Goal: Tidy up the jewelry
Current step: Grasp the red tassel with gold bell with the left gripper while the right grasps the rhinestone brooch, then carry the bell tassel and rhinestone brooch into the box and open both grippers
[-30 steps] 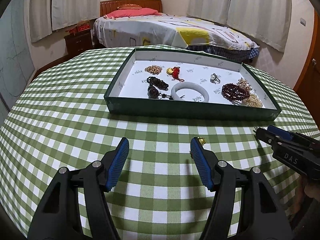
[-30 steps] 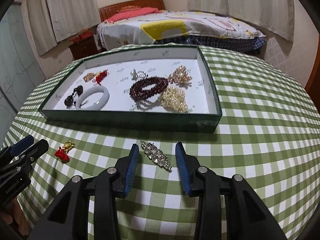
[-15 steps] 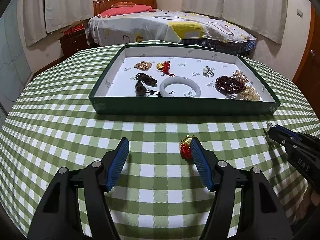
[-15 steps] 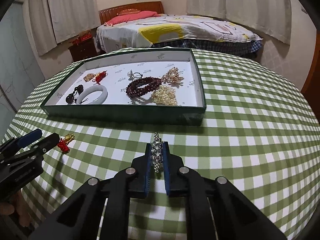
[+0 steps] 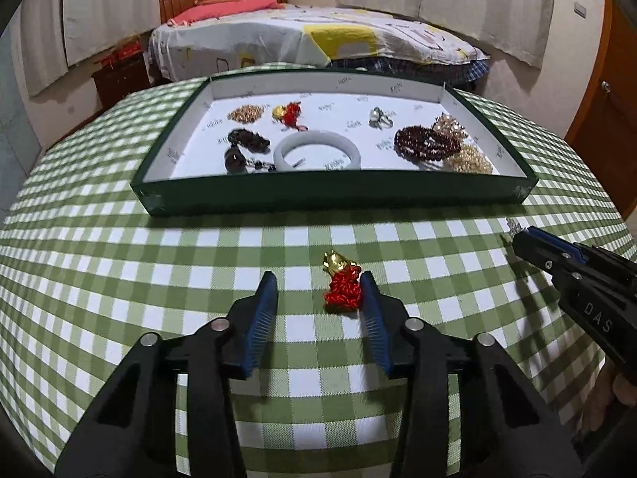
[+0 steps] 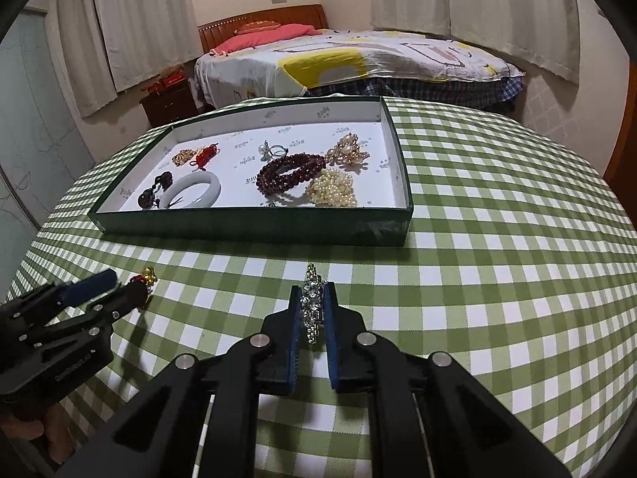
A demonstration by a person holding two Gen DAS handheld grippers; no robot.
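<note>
in my left wrist view, my left gripper (image 5: 318, 302) stands wide apart over the green checked tablecloth (image 5: 119, 279), holding nothing. the red knotted charm (image 5: 343, 286) with its gold bead lies just inside my right-hand finger (image 5: 372, 314), touching or nearly touching it, while the other finger is well off to the left, so the piece sits off centre in the gap. its long axis runs away from me, gold end forward, roughly in line with my fingers. it looks soft and cord-like at the knot, hard and shiny at the bead; i judge a shift to the right before closing would seat it better. straight ahead, beyond the charm, is the green tray (image 5: 338, 199) with a white lining, already holding a pale smooth bangle (image 5: 317, 152), dark red beads (image 5: 422, 145) and pearly clusters. my right gripper (image 5: 521, 239) comes in from the far right. in my right wrist view, that right gripper (image 6: 312, 310) is pinched onto the rhinestone brooch (image 6: 311, 306), a narrow glittering strip of faceted stones lying lengthwise between the pads, its tip poking forward toward the tray (image 6: 254, 231) just ahead. the left gripper (image 6: 107, 290) is low at my left, at the charm (image 6: 144, 277). the left tool is nearer the charm.
</note>
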